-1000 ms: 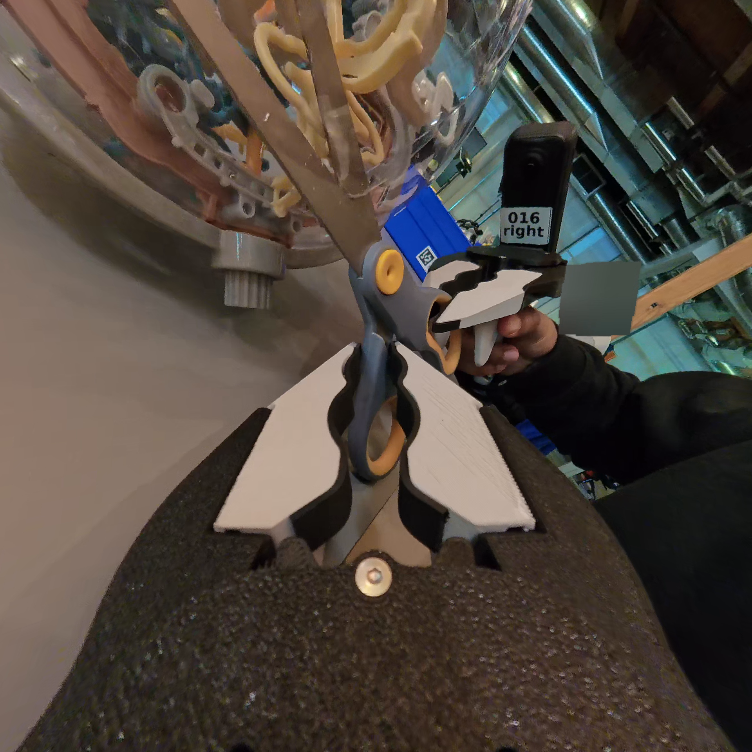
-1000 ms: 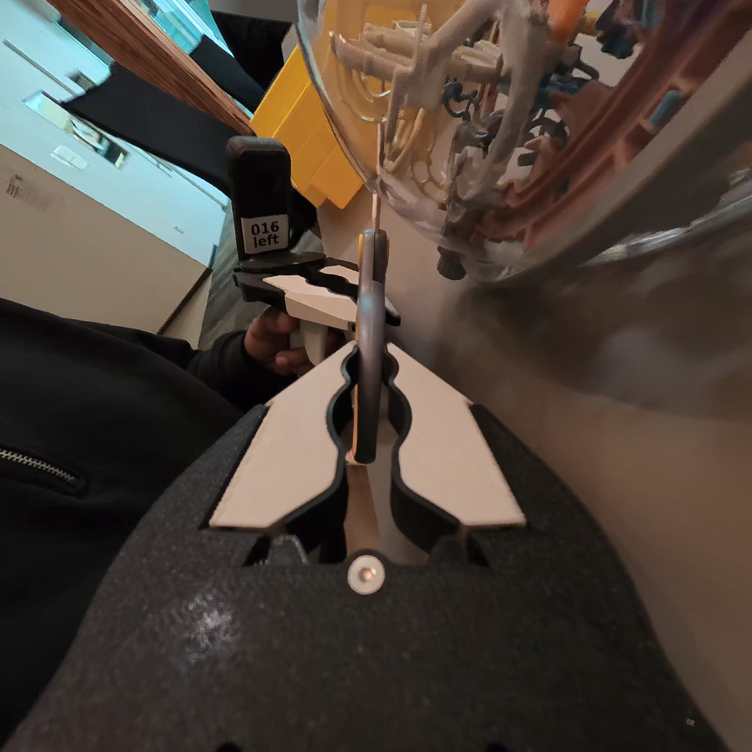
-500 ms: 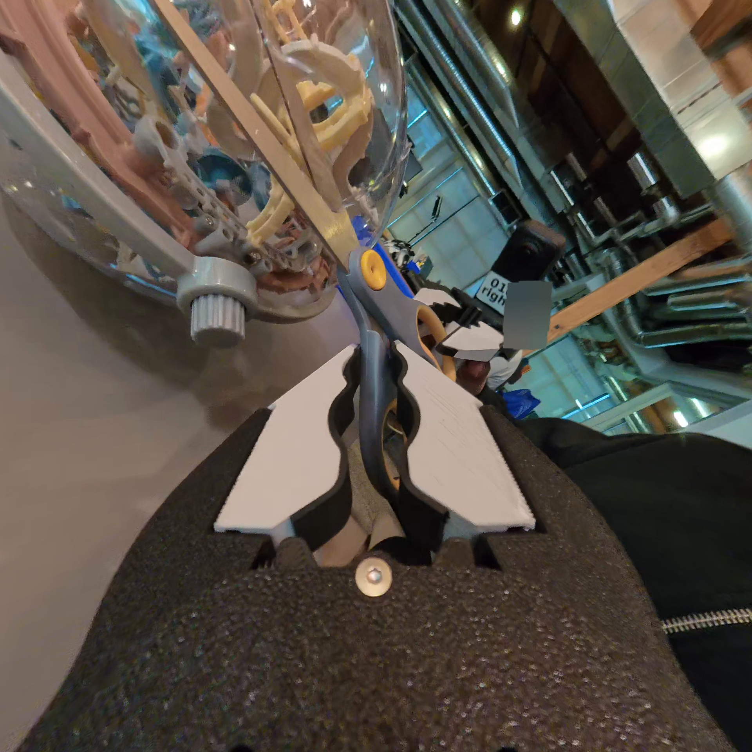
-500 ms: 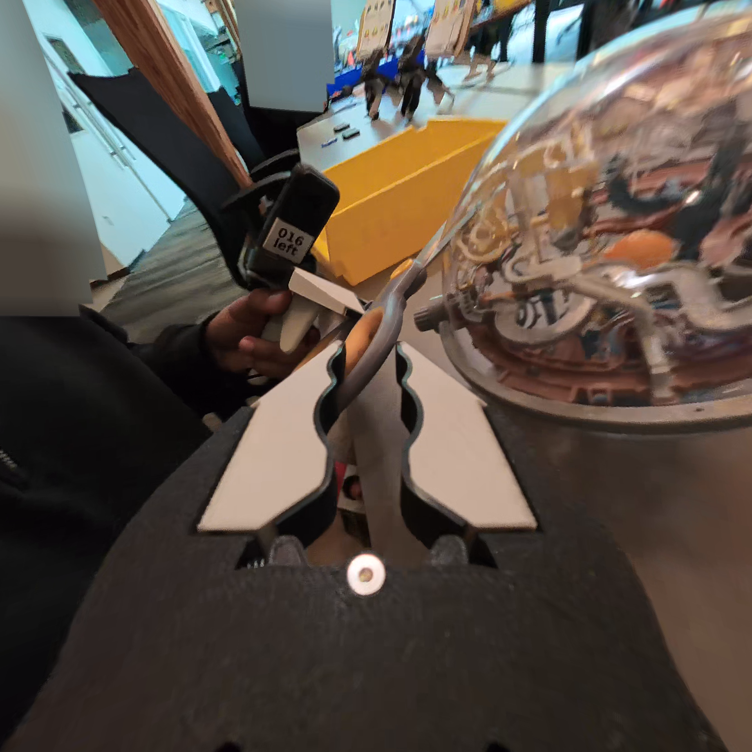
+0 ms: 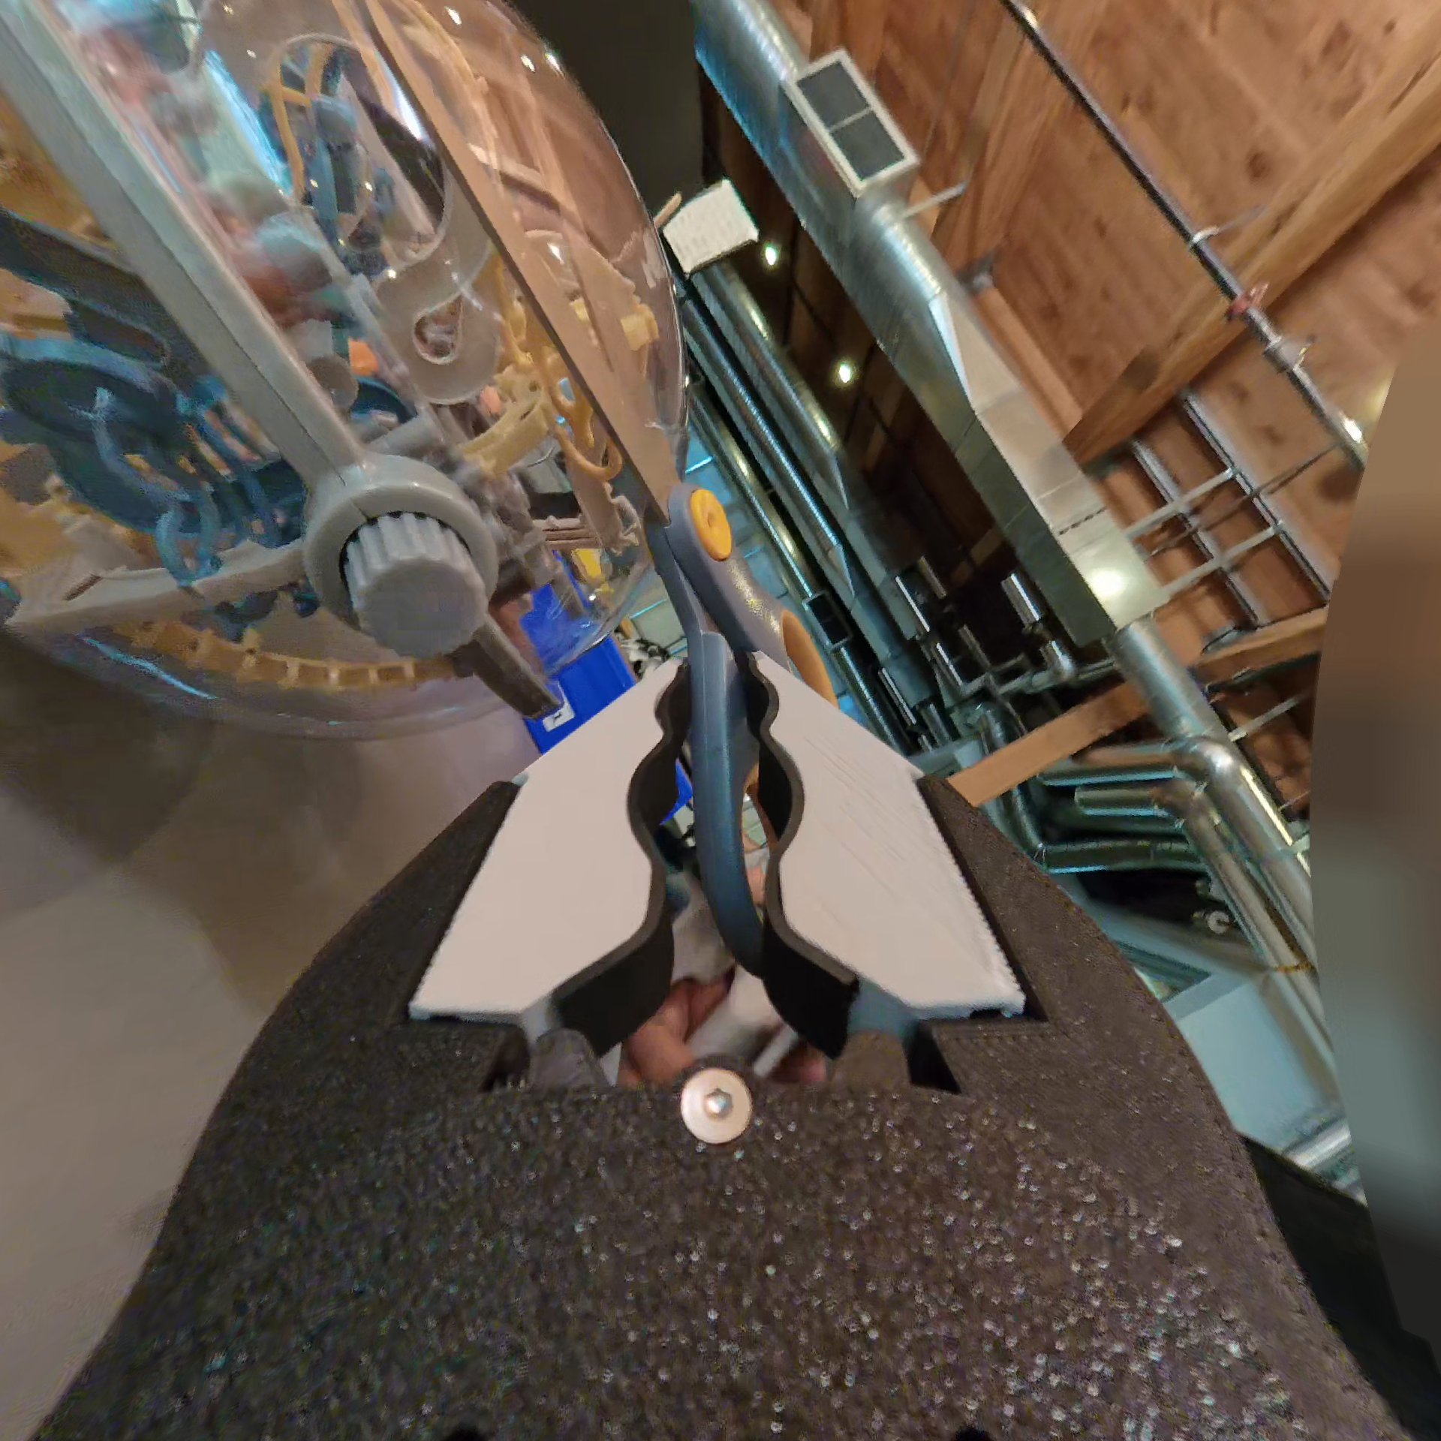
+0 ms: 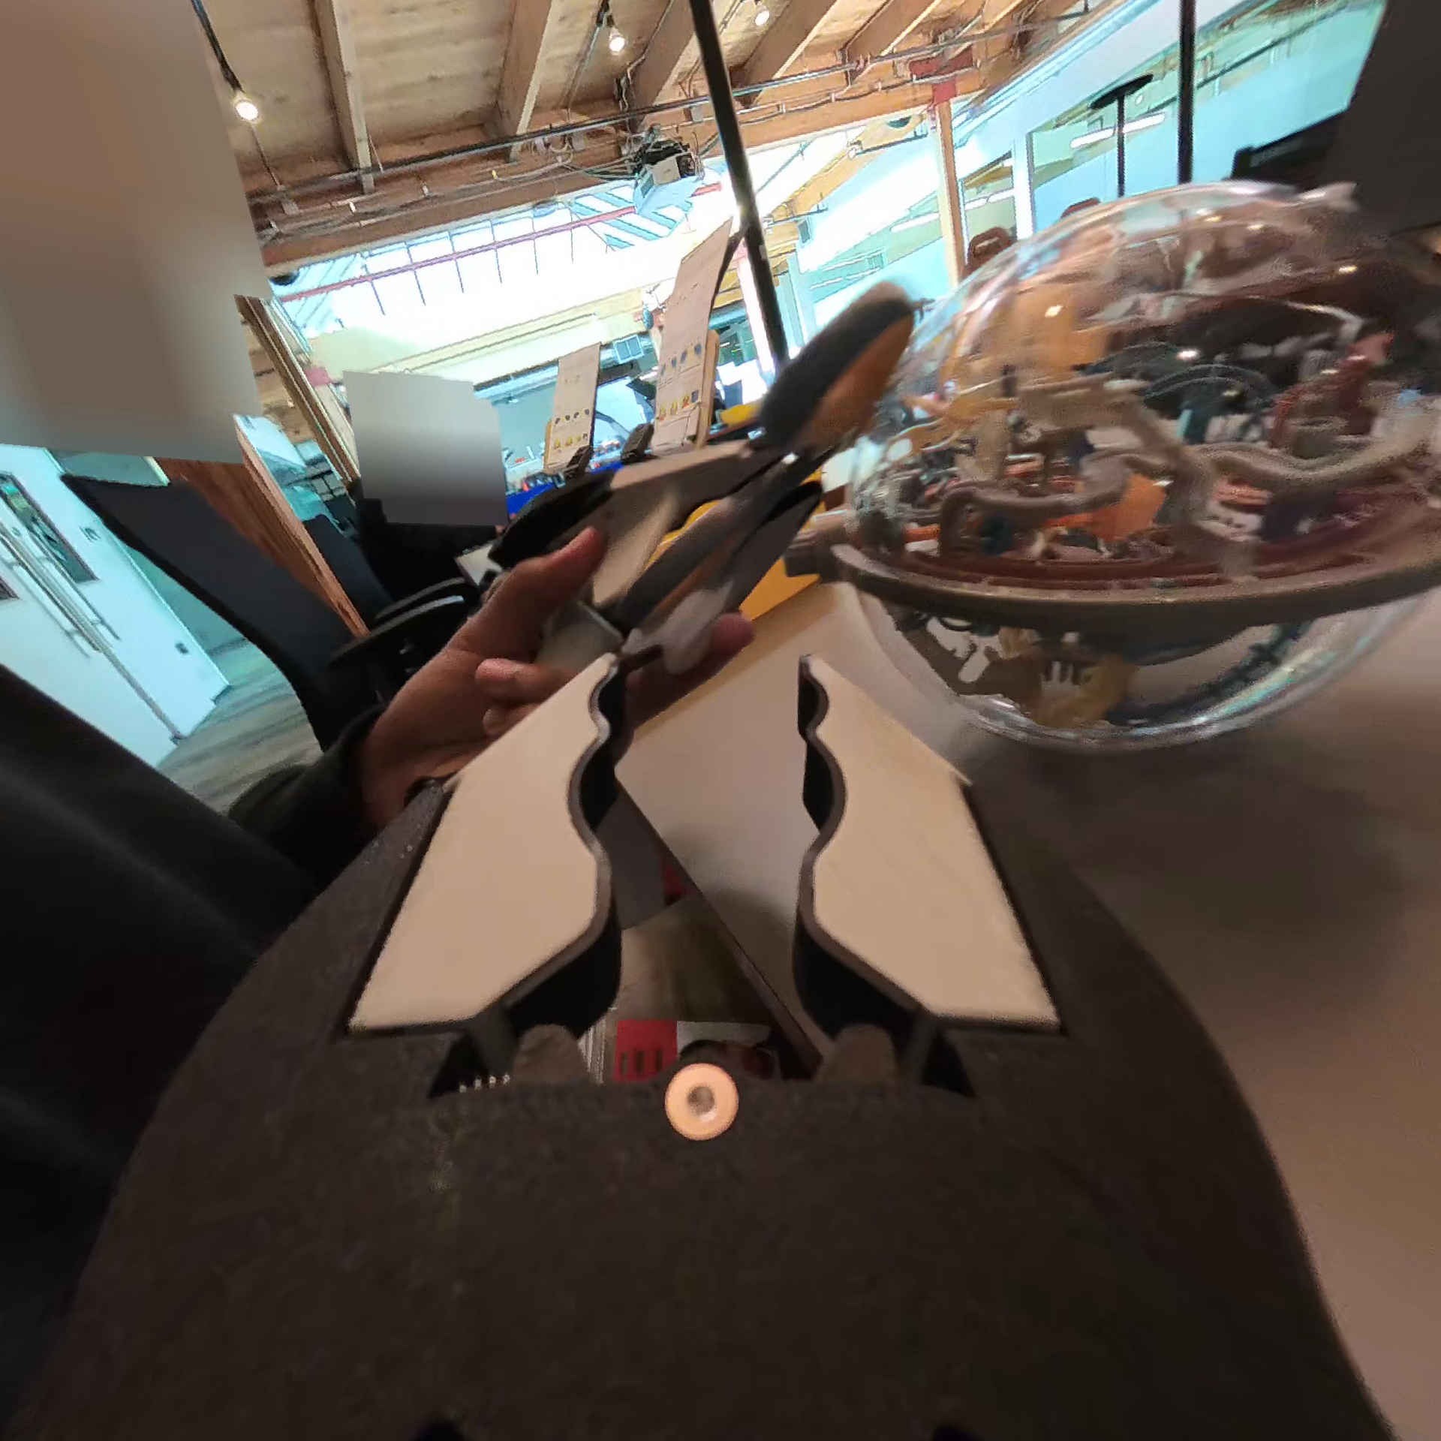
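My left gripper [image 5: 721, 702] is shut on the lower handle of grey-blue scissors [image 5: 721, 811] with orange trim. Their open blades reach up and left across a clear plastic sphere [image 5: 312, 390] that has a coloured maze inside. In the right wrist view, a hand [image 6: 468, 702] holds the left gripper [image 6: 772, 499]. The scissors' other handle loop [image 6: 842, 366] sticks out beside the sphere [image 6: 1154, 483]. My right gripper [image 6: 709, 678] is open and empty. It is low over the grey table [image 6: 1170, 897], just short of that hand.
The sphere rests on the table [image 5: 156, 936] and has a grey knob [image 5: 405, 577] on its rim. A blue bin [image 5: 577, 647] and a yellow bin [image 6: 780, 585] lie behind it. A black chair [image 6: 405, 616] stands at the table's left edge. One gripper's finger ends stand about 8 cm off the other's.
My right gripper has let go of the scissors' handle, opened and drawn back. My left gripper has kept hold of the scissors and tilted upward with them.
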